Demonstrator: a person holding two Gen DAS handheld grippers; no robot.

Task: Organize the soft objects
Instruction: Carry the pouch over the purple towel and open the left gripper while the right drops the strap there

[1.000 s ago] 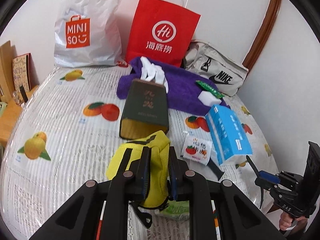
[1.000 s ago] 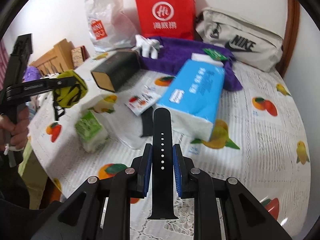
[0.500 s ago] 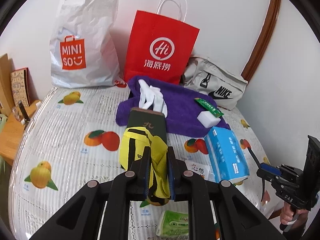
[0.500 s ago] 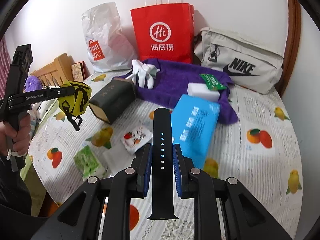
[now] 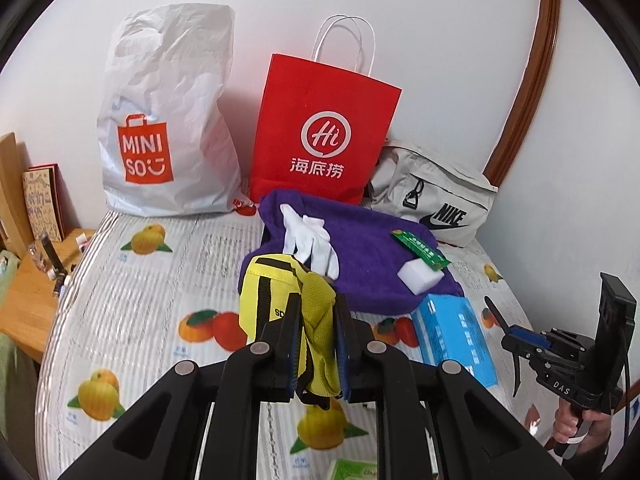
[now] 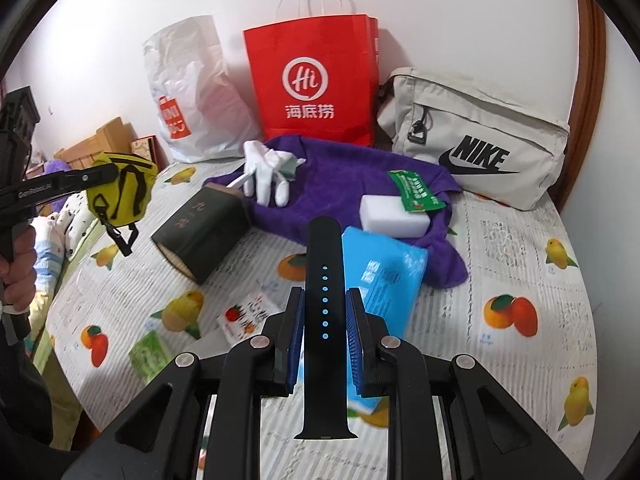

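**Held, left hand.** Your left gripper [image 5: 316, 344] carries the yellow pouch [image 5: 280, 296], a small fabric bag with black straps. The fingers [image 5: 289, 346] are clamped together on a fold of its cloth, pinching it thin. From the right wrist view the pouch hangs clear above the bench edge, its strap and clip dangling, so it is lifted and supported by the grip alone.

**Held, right hand.** Your right gripper [image 6: 323, 340] carries the black watch strap [image 6: 325, 320], a flexible band with a row of holes. The fingers [image 6: 295, 344] are closed on its two edges at mid-length, and both ends stick out free. It is likewise held above the surface.

**On the bench [image 5: 132, 280], fruit-print cloth.**
- Purple towel [image 5: 372, 248], spread at the back. It reads as the collecting spot for soft things.
- White gloves [image 5: 312, 240], lying on the towel.
- White sponge block [image 5: 420, 276] and green sachet [image 5: 420, 248], on the towel's right part.
- Blue tissue pack [image 5: 452, 340], just beside the towel's near edge.
- Dark box [image 6: 204, 232], tipped on its side, touching the towel's left edge.
- Small printed packets [image 6: 248, 316], near the front.

**Against the wall.** White Miniso bag [image 5: 160, 128], red paper bag [image 5: 324, 136], grey Nike pouch [image 5: 436, 196].

**Judgement.** Both items are probably in transit toward the towel; you have released neither.
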